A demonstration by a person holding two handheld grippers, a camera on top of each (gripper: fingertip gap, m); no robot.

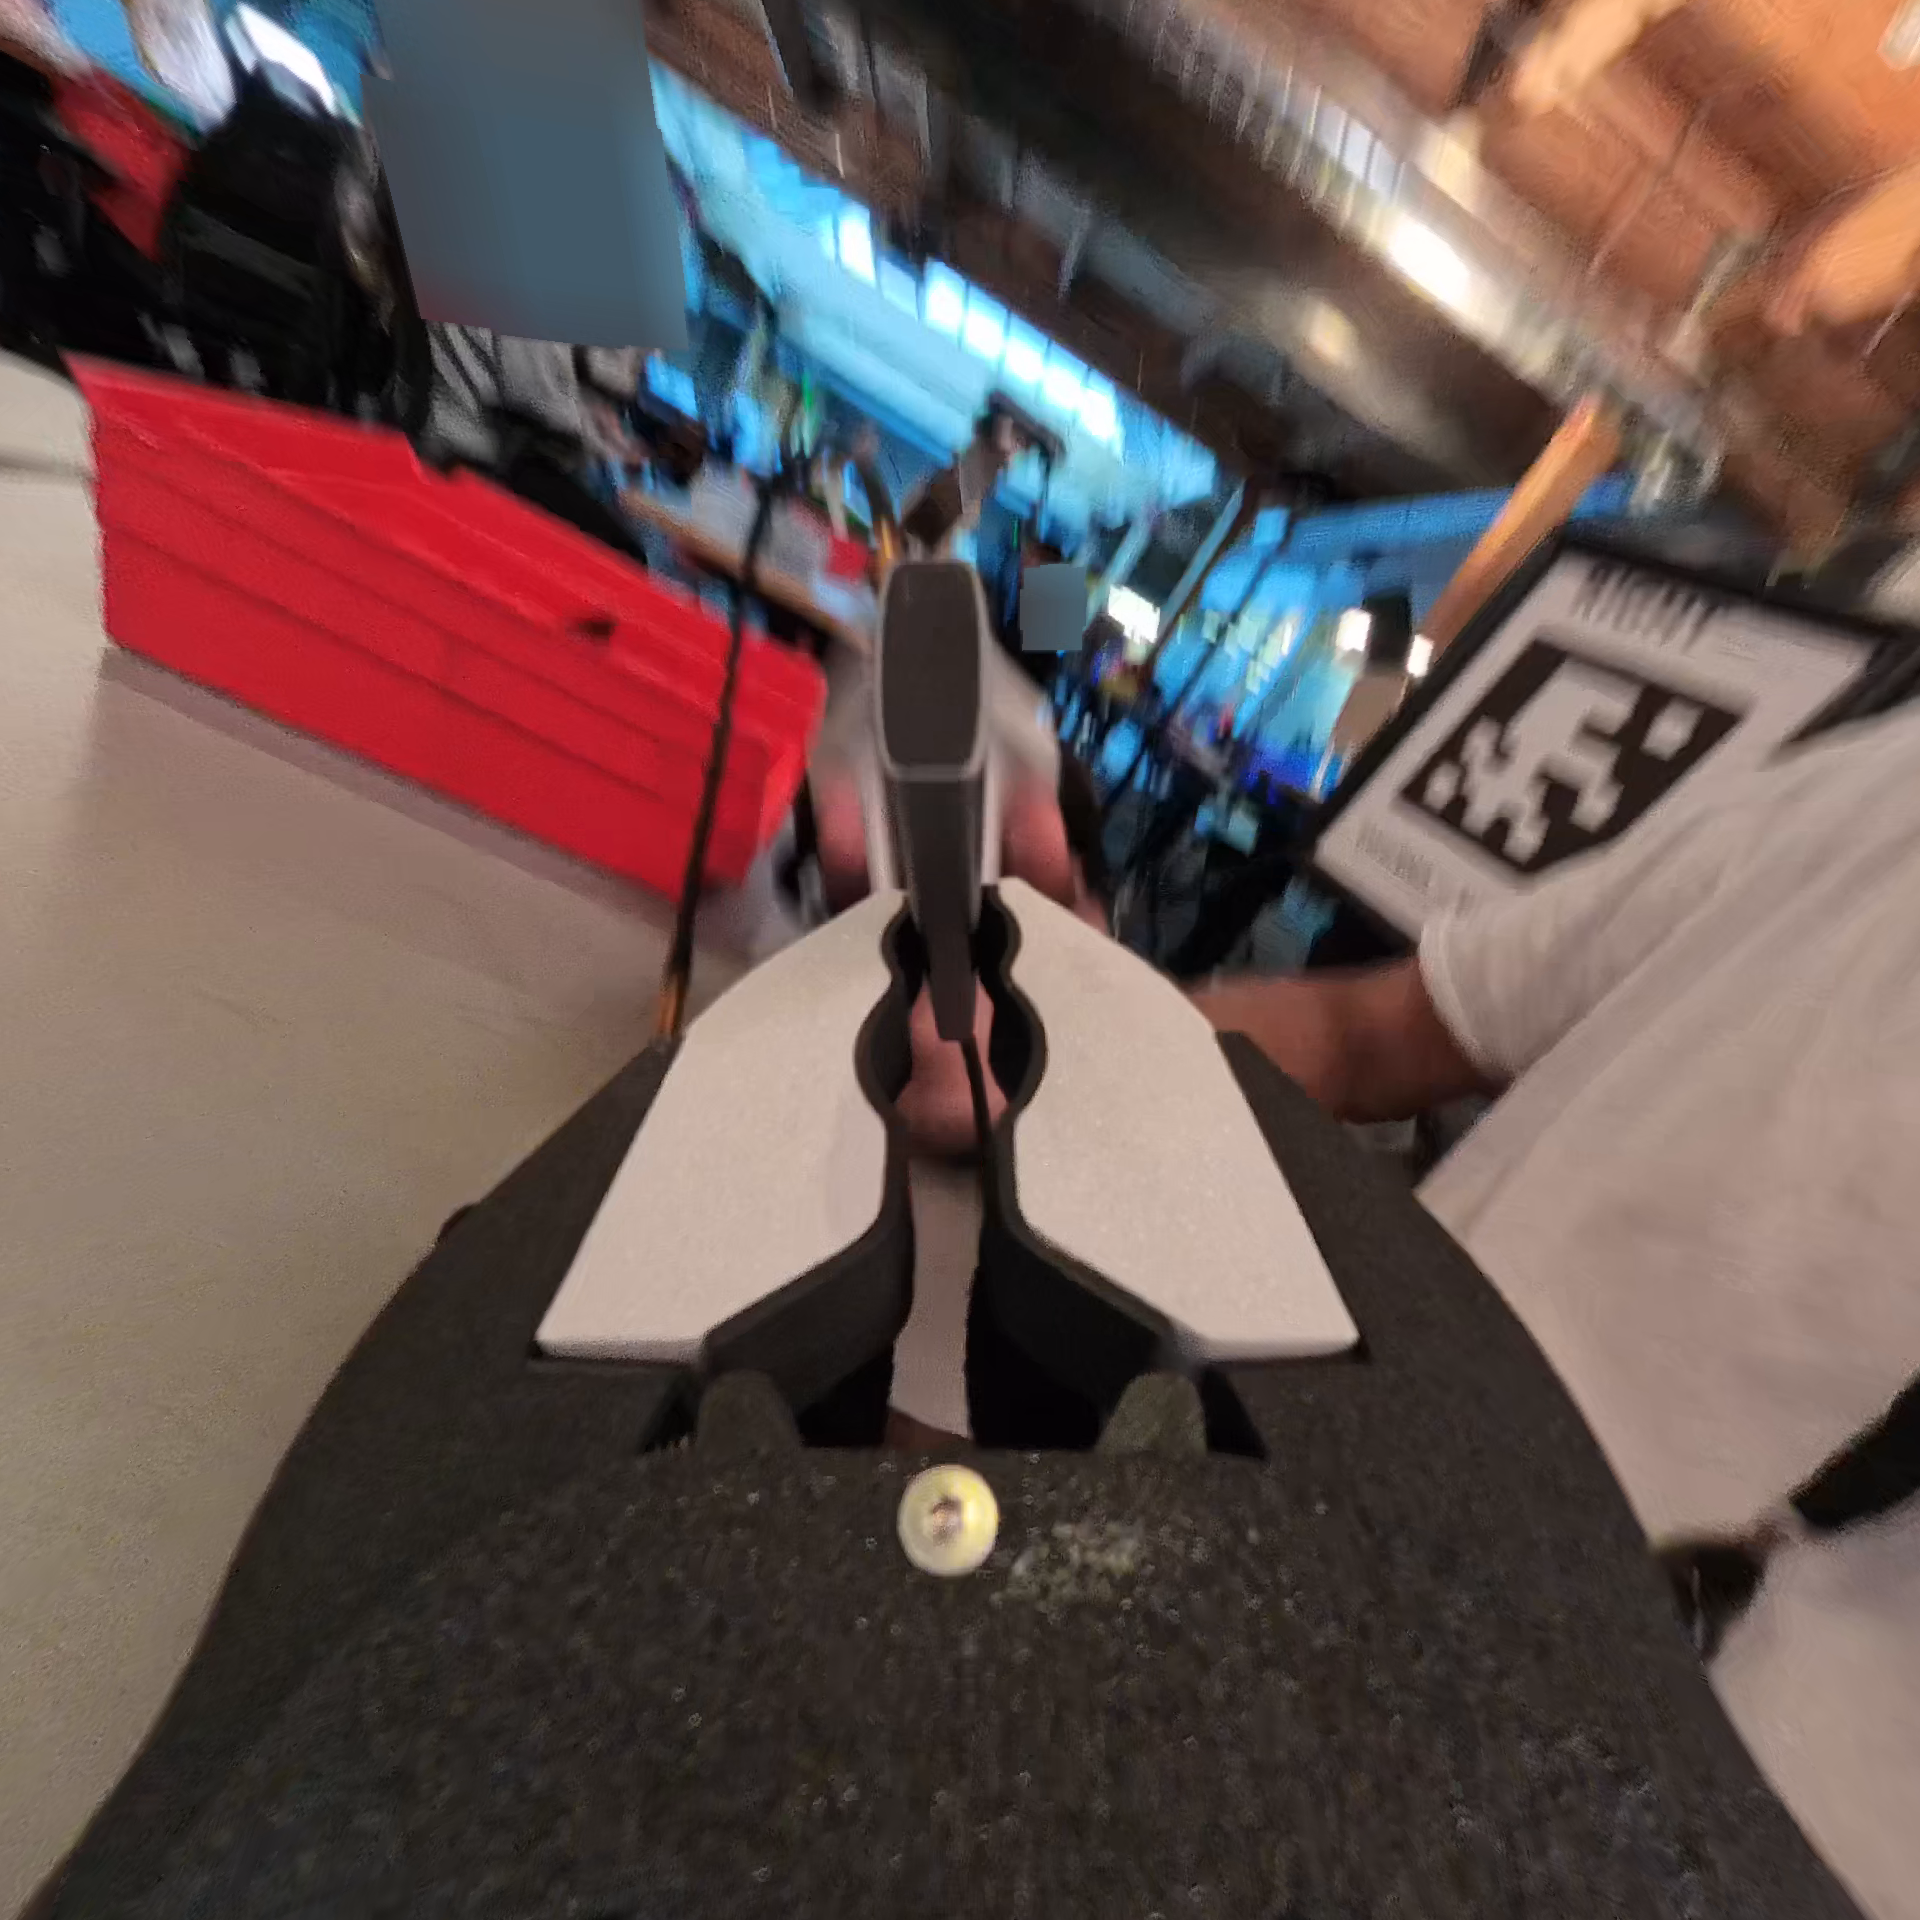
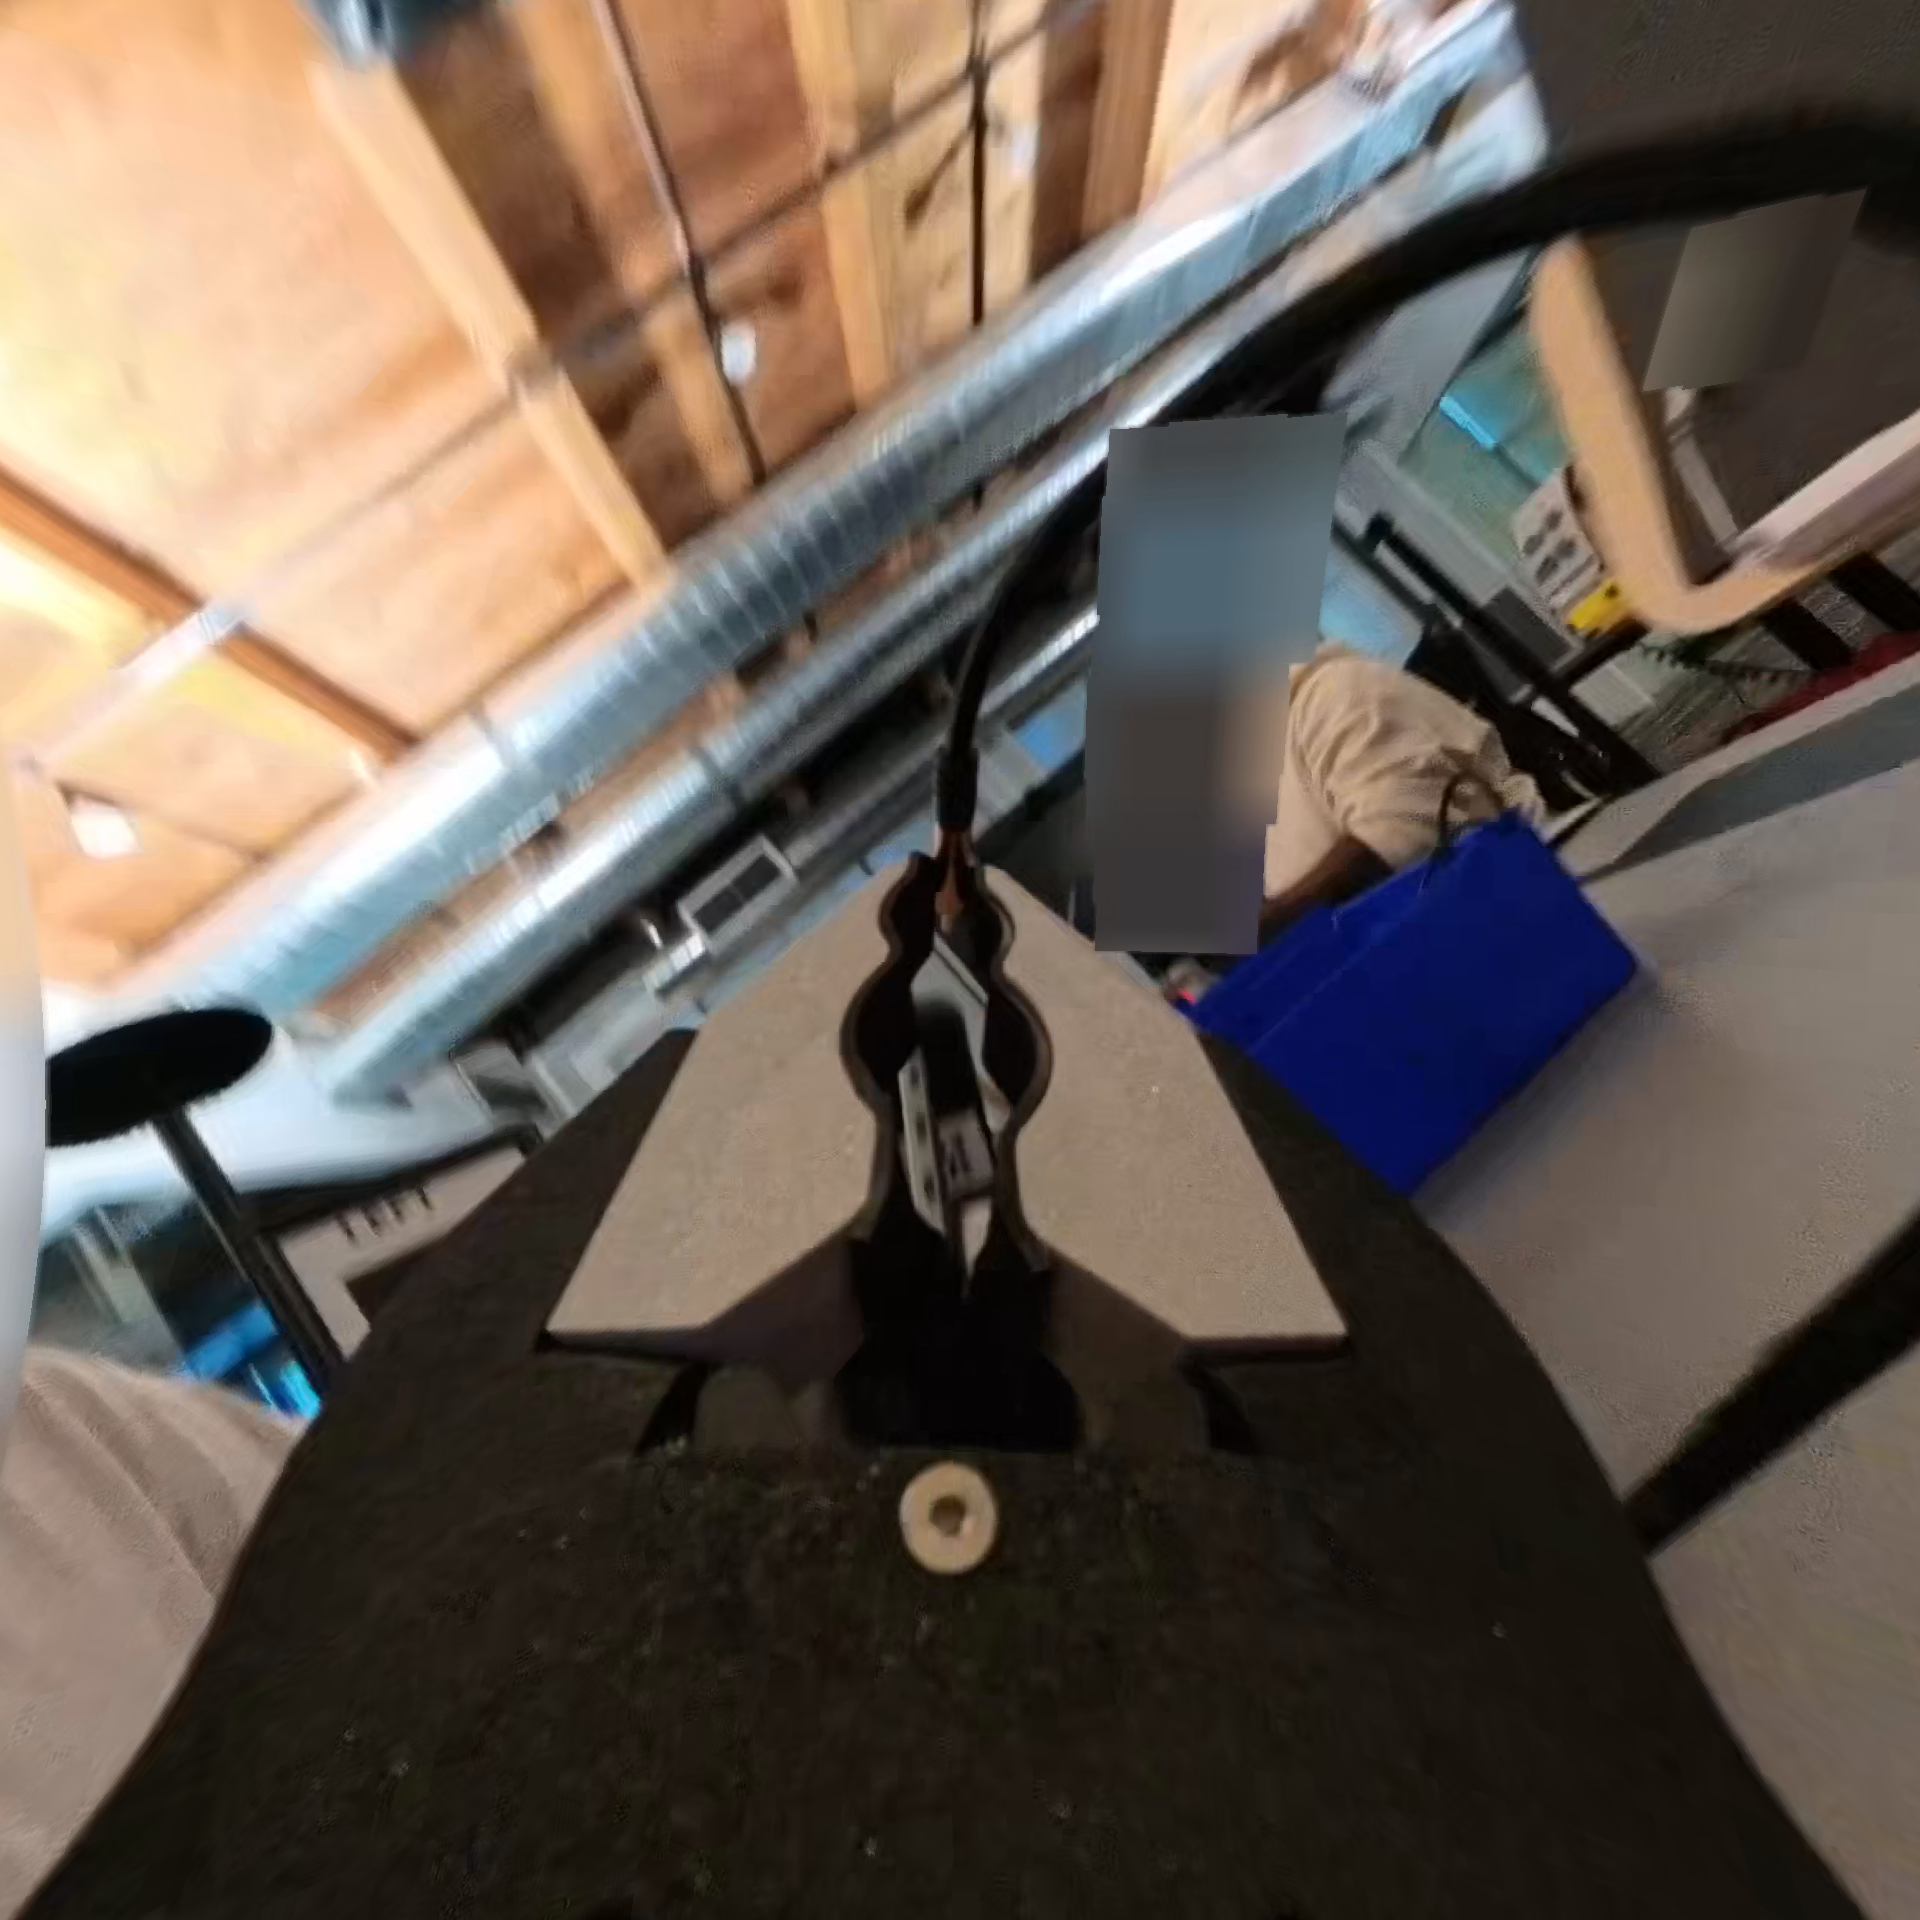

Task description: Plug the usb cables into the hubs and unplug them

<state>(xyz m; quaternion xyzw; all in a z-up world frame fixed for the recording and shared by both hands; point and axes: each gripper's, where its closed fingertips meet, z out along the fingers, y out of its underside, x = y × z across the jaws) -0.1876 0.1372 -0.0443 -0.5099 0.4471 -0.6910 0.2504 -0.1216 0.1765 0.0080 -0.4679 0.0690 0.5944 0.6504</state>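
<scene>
My left gripper (image 1: 948, 920) is shut on a flat dark grey device with a silver edge (image 1: 930, 686). The device stands up past the fingertips, and a thin black wire (image 1: 977, 1091) hangs from its lower end between the fingers. My right gripper (image 2: 951, 883) is shut on a black cable (image 2: 966, 717) at a copper-coloured spot near its end. The cable arcs up and to the right (image 2: 1455, 239). A black and silver connector piece (image 2: 940, 1132) sits between the right fingers behind the tips. Both views are blurred.
A red bin (image 1: 416, 644) stands on the grey table (image 1: 208, 1039) at left, with a thin black cord (image 1: 717, 748) beside it. A person's arm (image 1: 1340, 1039) in a white shirt and a black-and-white marker board (image 1: 1558, 769) are at right. A blue bin (image 2: 1413, 1029) stands on a grey table (image 2: 1714, 987).
</scene>
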